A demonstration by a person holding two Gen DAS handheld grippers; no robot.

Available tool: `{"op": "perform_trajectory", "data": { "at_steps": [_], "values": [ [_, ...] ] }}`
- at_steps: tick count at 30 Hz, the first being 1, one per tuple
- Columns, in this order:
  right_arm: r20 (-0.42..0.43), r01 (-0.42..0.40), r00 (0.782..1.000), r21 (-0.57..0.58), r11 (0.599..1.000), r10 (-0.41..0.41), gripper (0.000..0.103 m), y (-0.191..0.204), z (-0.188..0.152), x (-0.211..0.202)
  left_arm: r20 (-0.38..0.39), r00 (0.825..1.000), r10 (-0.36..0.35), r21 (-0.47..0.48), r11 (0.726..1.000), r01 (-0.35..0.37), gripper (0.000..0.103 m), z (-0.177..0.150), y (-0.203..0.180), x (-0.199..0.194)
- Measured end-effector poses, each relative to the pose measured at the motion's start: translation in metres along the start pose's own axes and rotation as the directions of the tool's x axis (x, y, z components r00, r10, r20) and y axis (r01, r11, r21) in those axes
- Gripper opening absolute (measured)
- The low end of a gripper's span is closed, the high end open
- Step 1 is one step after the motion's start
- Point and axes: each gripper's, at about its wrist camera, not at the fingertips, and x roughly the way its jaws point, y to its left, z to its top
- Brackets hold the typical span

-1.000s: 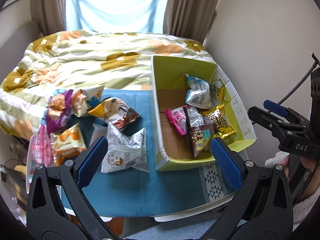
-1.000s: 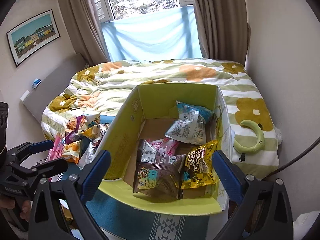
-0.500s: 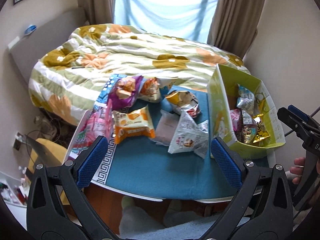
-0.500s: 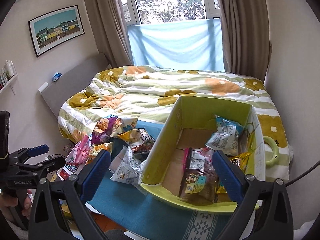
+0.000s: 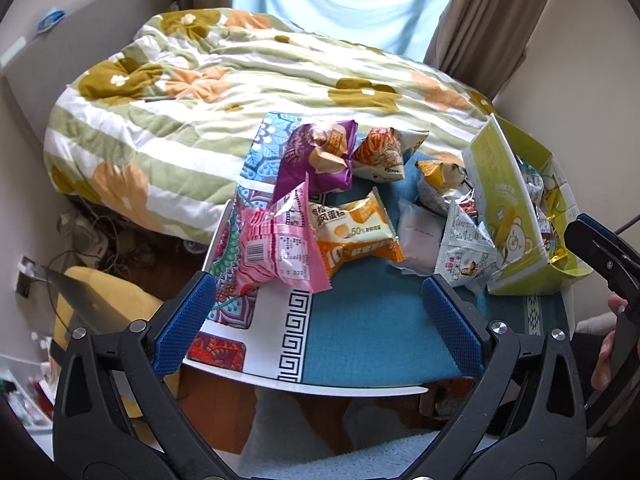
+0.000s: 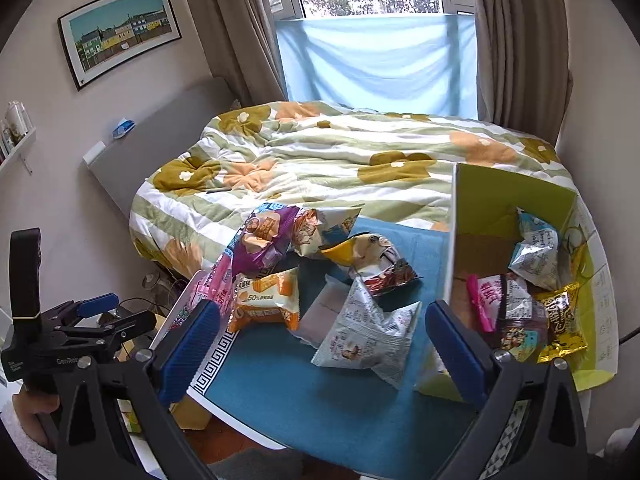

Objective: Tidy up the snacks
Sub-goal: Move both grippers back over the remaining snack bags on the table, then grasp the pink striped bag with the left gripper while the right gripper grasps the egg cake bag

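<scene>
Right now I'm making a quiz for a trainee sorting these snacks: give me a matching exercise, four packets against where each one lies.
Things:
1. pink packet
2. gold packet
3. purple packet
4. white triangular packet

Places:
A. inside the green box
B. left edge of the table, partly on the orange packet
C. on the table, just outside the box's wall
D. far side of the pile, near the bed

Pairs: 1-B, 2-A, 3-D, 4-C
</scene>
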Motion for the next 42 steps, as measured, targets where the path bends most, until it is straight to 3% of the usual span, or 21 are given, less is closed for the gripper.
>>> {"op": "perform_trajectory", "data": {
  "at_steps": [5,9,19,29,31,36,42],
  "values": [
    [0.004,0.037,0.999,0.028,0.999,-0.037,0.102,0.035,0.002,0.034,-0.062,0.997,-0.053,0.019,0.998,0.054,0.102,0.017,0.015,0.044],
    [-0.018,0.067,0.998,0.047,0.997,-0.066,0.102,0.05,0.006,0.065,-0.122,0.991,-0.048,0.062,0.997,0.056,0.102,0.02,0.023,0.084],
    [-0.106,0.087,0.991,0.013,0.996,-0.085,0.102,0.054,0.005,0.147,-0.199,0.976,-0.085,0.075,0.992,0.101,0.102,0.019,0.044,0.141],
    [-0.178,0.026,0.984,-0.014,1.0,-0.028,0.102,0.055,-0.006,0.192,-0.189,0.98,-0.064,0.099,0.992,0.084,0.1,0.018,0.037,0.158],
    [-0.185,0.022,0.983,-0.012,1.0,-0.024,0.102,0.053,-0.006,0.196,-0.187,0.981,-0.058,0.108,0.991,0.079,0.098,0.019,0.037,0.157],
    [-0.198,0.015,0.98,-0.001,1.0,-0.015,0.102,0.048,-0.007,0.2,-0.178,0.983,-0.047,0.114,0.991,0.068,0.081,0.024,0.04,0.152],
    [-0.225,0.0,0.974,0.018,1.0,0.004,0.102,0.044,-0.007,0.205,-0.19,0.981,-0.033,0.112,0.992,0.055,0.079,0.026,0.043,0.16]
  ]
}}
